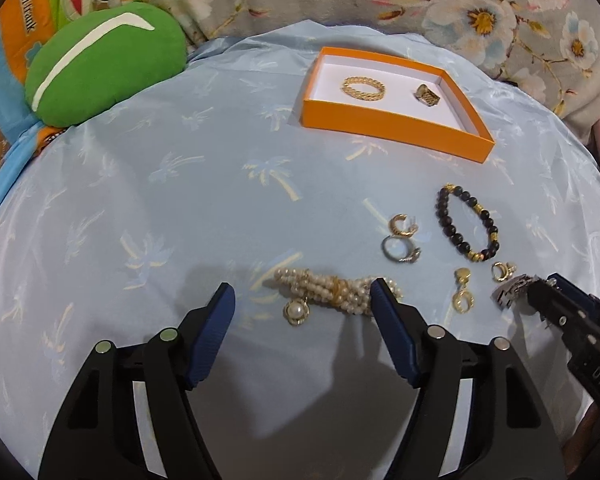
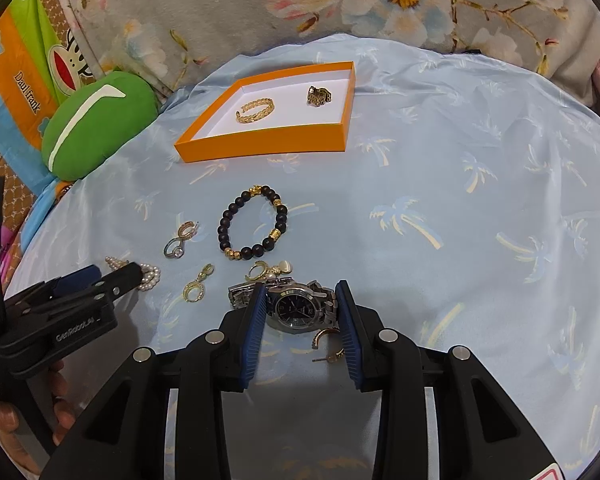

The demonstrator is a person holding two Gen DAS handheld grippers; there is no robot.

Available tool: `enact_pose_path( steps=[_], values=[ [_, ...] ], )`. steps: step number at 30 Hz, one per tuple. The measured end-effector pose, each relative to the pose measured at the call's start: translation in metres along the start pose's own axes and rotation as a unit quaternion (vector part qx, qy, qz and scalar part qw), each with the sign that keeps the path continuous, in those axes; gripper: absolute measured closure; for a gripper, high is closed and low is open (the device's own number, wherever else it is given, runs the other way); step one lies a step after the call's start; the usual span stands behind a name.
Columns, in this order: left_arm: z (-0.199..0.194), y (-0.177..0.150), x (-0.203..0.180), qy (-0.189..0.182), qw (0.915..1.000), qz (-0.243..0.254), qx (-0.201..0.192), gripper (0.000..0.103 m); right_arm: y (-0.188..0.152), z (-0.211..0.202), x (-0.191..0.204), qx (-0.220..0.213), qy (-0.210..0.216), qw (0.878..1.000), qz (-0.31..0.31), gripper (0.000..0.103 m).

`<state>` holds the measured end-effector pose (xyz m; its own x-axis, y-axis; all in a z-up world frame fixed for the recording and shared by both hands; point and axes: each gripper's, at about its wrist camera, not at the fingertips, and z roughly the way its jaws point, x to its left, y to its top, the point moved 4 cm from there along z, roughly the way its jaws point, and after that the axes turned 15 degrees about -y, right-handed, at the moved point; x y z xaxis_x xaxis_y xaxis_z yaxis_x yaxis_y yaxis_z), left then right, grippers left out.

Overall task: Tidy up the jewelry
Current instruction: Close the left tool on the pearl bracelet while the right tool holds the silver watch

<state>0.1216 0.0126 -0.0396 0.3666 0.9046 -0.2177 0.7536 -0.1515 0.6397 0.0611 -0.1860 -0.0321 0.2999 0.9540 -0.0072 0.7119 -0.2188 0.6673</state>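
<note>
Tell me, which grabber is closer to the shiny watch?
The right gripper. Its open fingers sit on either side of the watch. The left gripper is off to the watch's left, open around the pearl bracelet.

We lose the pearl bracelet's (image 2: 150,276) middle behind the left gripper (image 2: 100,280) at nine o'clock. The watch's (image 2: 296,306) band ends hide behind the fingers (image 2: 256,320); dial lettering's too small.

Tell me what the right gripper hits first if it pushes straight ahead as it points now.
Most likely the silver watch: the right gripper is open with its blue fingers either side of the case. Whether they already touch it is unclear.
</note>
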Motion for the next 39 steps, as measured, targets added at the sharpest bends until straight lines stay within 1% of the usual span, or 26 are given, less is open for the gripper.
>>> enact_pose_path(
  steps=[4, 7, 9, 10, 14, 16, 17, 22, 24, 25, 26, 27, 28, 29, 32, 35, 39],
  values=[
    [-0.005, -0.003, 0.005, -0.007, 0.9999, -0.010, -0.002, 0.036, 0.000, 0.000, 0.000, 0.000, 0.000, 1.000, 0.001, 0.069],
    [-0.005, 0.000, 0.004, -0.028, 0.9992, -0.028, -0.006, 0.035, 0.000, 0.000, 0.000, 0.000, 0.000, 1.000, 0.001, 0.069],
    [-0.002, 0.004, 0.003, -0.032, 0.9986, -0.042, -0.004, 0.030, 0.000, 0.000, -0.001, 0.000, 0.000, 1.000, 0.001, 0.069],
    [0.001, 0.005, 0.002, -0.030, 0.9986, -0.044, -0.003, 0.030, 0.000, 0.000, -0.001, 0.000, 0.000, 1.000, 0.001, 0.069],
    [0.012, 0.009, -0.006, 0.018, 0.9995, -0.024, 0.005, 0.030, 0.000, 0.000, -0.001, 0.000, 0.001, 1.000, 0.001, 0.069],
    [0.012, 0.007, -0.008, 0.029, 0.9995, -0.013, 0.006, 0.031, 0.000, 0.000, -0.001, 0.000, 0.001, 1.000, 0.001, 0.069],
    [0.010, 0.006, -0.008, 0.029, 0.9995, -0.011, 0.006, 0.033, 0.000, 0.000, 0.000, 0.000, 0.001, 1.000, 0.001, 0.069],
    [-0.001, -0.005, -0.001, 0.033, 0.9994, -0.003, 0.004, 0.039, 0.000, -0.001, 0.000, -0.002, 0.003, 1.000, 0.000, 0.069],
    [-0.006, -0.008, 0.003, 0.032, 0.9995, 0.000, 0.001, 0.050, 0.000, -0.001, 0.000, -0.003, 0.004, 1.000, -0.001, 0.069],
    [-0.009, -0.010, 0.004, 0.031, 0.9995, 0.001, -0.001, 0.054, 0.000, -0.001, 0.001, -0.003, 0.004, 1.000, -0.002, 0.069],
    [-0.012, -0.011, 0.007, 0.030, 0.9995, 0.001, -0.003, 0.063, 0.000, -0.002, 0.001, -0.004, 0.003, 1.000, -0.004, 0.069],
    [-0.013, -0.011, 0.008, 0.028, 0.9996, 0.002, -0.005, 0.075, 0.000, -0.002, 0.002, -0.006, 0.003, 1.000, -0.004, 0.069],
    [-0.014, -0.012, 0.010, 0.023, 0.9997, 0.002, -0.005, 0.077, 0.000, -0.003, 0.002, -0.008, 0.003, 1.000, -0.005, 0.069],
    [-0.016, -0.012, 0.012, 0.011, 0.9999, -0.004, -0.005, 0.079, 0.000, -0.004, 0.002, -0.009, 0.003, 1.000, -0.004, 0.069],
    [-0.021, -0.012, 0.017, -0.020, 0.9995, -0.021, -0.009, 0.079, 0.002, -0.007, 0.003, -0.013, 0.005, 1.000, -0.003, 0.069],
    [-0.028, -0.010, 0.016, -0.031, 0.9991, -0.022, -0.018, 0.083, 0.004, -0.012, 0.001, -0.019, 0.009, 1.000, 0.003, 0.070],
    [-0.035, -0.004, 0.010, -0.040, 0.9987, -0.015, -0.027, 0.083, 0.009, -0.019, -0.001, -0.029, 0.016, 0.999, 0.011, 0.070]
  ],
)
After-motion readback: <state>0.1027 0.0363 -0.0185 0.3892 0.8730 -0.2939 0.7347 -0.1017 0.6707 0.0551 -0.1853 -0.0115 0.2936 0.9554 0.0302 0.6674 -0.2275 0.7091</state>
